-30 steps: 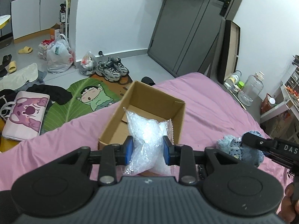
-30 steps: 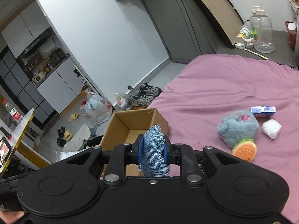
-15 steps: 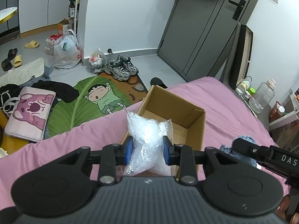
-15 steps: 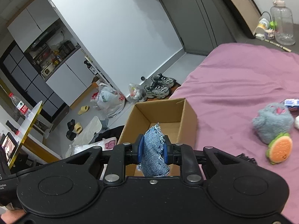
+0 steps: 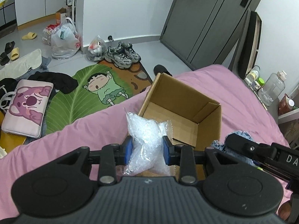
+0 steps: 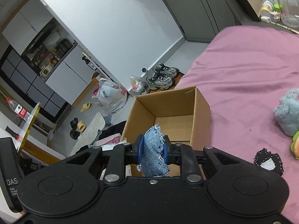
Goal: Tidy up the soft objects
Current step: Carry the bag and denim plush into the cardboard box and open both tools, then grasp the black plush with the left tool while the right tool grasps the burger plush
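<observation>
An open cardboard box (image 5: 209, 128) stands on the pink bed (image 5: 93, 127), with nothing showing inside it; it also shows in the right wrist view (image 6: 202, 115). My left gripper (image 5: 147, 150) is shut on a clear plastic bubble bag (image 5: 145, 136), held just in front of the box's near left corner. My right gripper (image 6: 152, 150) is shut on a blue denim pouch (image 6: 153, 155), held over the box's near edge. The denim pouch also shows at the right of the left wrist view (image 5: 241, 136).
A grey plush toy (image 6: 287, 112), a burger-shaped toy (image 6: 295, 145) and a black lace piece (image 6: 269, 160) lie on the bed to the right. Beyond the bed's edge the floor holds a leaf mat (image 5: 84, 95), sneakers (image 5: 121, 56), bags (image 5: 63, 39) and a pink cushion (image 5: 26, 106).
Both grippers have moved closer to the box, each still holding its item. The box now sits larger and nearer in both views.
</observation>
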Demonstrator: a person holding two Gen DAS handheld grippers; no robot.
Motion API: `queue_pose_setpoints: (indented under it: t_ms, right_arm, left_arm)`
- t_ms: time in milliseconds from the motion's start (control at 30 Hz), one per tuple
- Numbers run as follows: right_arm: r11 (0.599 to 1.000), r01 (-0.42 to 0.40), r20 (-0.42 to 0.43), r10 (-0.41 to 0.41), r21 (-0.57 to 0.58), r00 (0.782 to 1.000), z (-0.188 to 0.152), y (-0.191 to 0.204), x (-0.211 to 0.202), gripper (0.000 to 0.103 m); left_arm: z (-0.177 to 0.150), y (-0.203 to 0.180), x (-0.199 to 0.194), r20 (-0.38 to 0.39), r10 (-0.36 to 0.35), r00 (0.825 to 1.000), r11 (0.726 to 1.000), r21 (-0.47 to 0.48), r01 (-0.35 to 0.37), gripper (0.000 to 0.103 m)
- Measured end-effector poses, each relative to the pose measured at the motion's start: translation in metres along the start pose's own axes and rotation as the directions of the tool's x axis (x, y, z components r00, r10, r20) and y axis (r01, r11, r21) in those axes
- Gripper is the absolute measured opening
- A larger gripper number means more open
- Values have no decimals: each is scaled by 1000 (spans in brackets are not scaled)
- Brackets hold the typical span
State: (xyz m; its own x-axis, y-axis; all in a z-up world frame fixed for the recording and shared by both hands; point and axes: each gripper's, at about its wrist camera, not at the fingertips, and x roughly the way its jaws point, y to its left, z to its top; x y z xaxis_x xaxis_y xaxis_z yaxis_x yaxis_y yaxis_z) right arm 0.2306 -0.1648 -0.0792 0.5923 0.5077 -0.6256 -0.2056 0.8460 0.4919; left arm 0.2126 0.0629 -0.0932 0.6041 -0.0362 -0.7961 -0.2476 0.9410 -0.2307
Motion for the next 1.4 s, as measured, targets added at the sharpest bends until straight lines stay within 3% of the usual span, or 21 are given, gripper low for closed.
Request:
queue_pose_setpoints:
  t_ms: [267, 400, 600, 633, 733, 833, 1000, 1167, 1300, 1400]
  right_arm:
    - [1000, 12, -44, -11, 22, 999, -2, -8, 17, 21]
    - [999, 20, -48, -19, 33, 999, -2, -10, 21, 21]
    - [1000, -5, -52, 6, 20, 999, -4, -2, 18, 23]
    - [1000, -9, -53, 10, 14, 999, -4, 0, 17, 26]
    - [1000, -11, -54, 11, 6, 998, -6, 4, 14, 49]
    - [1000, 1, -40, -2, -18, 999, -6, 7, 6, 50]
    - [999, 20, -59, -22, -25, 998, -4, 11, -4, 56]
    - [991, 75, -68, -83, -114, 994, -1, 19, -23, 91]
    - [989, 81, -61, -90, -126, 994, 6, 13, -42, 93]
    - [975, 101, -51, -113, -196, 992, 6, 15, -51, 96]
  left_arm:
    - [4, -1, 16, 6, 28, 1000, 1000, 2, -28, 35]
    - [7, 0, 13, 21, 20, 1000, 1000, -4, -20, 45]
    - [8, 2, 6, 36, 40, 999, 999, -22, -39, 49]
    - [8, 2, 5, 33, 44, 998, 999, -24, -43, 50]
    - [6, 3, 0, 24, 52, 998, 998, -25, -52, 50]
    - [3, 4, -9, 25, 50, 998, 999, -11, -49, 53]
    - [2, 2, -24, 29, 85, 996, 996, -13, -84, 72]
    - [3, -4, -39, 21, 71, 997, 997, -9, -71, 77]
    - [-1, -15, -52, 32, 56, 998, 998, 16, -57, 76]
    - [-4, -20, -62, 55, 59, 997, 998, 33, -61, 76]
